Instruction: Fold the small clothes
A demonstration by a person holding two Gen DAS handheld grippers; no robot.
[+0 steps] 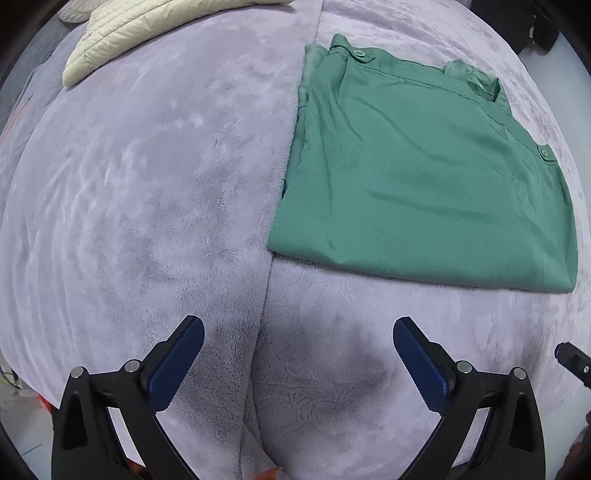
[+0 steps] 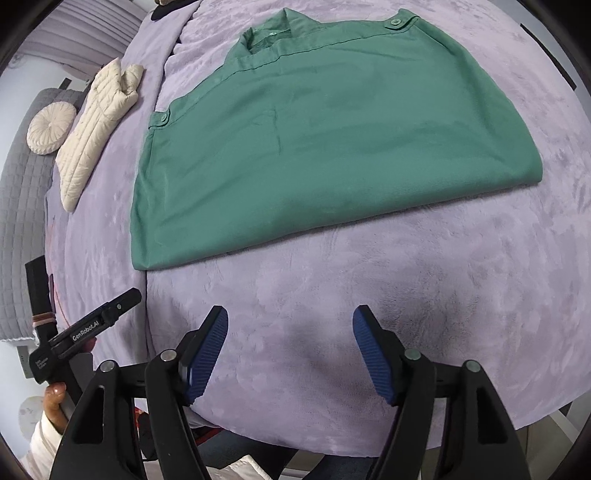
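Note:
A green shirt (image 1: 424, 166) lies folded flat on the lilac plush blanket (image 1: 147, 184), collar and buttoned shoulder tabs at its far edge. In the right wrist view the same green shirt (image 2: 325, 140) fills the upper middle. My left gripper (image 1: 297, 328) hangs open over bare blanket, below and left of the shirt's near corner, nothing between its blue pads. My right gripper (image 2: 290, 317) is open too, above the blanket in front of the shirt's near fold, holding nothing. The left gripper's body (image 2: 88, 328) shows at the lower left of the right wrist view, held by a hand (image 2: 55, 398).
A cream quilted jacket (image 1: 147, 26) lies at the far left of the bed, also seen as the cream jacket (image 2: 96, 125) beside a round cream cushion (image 2: 50, 127). A grey quilted cover (image 2: 18, 221) borders the left. The blanket's seam (image 1: 273, 229) runs past the shirt's left edge.

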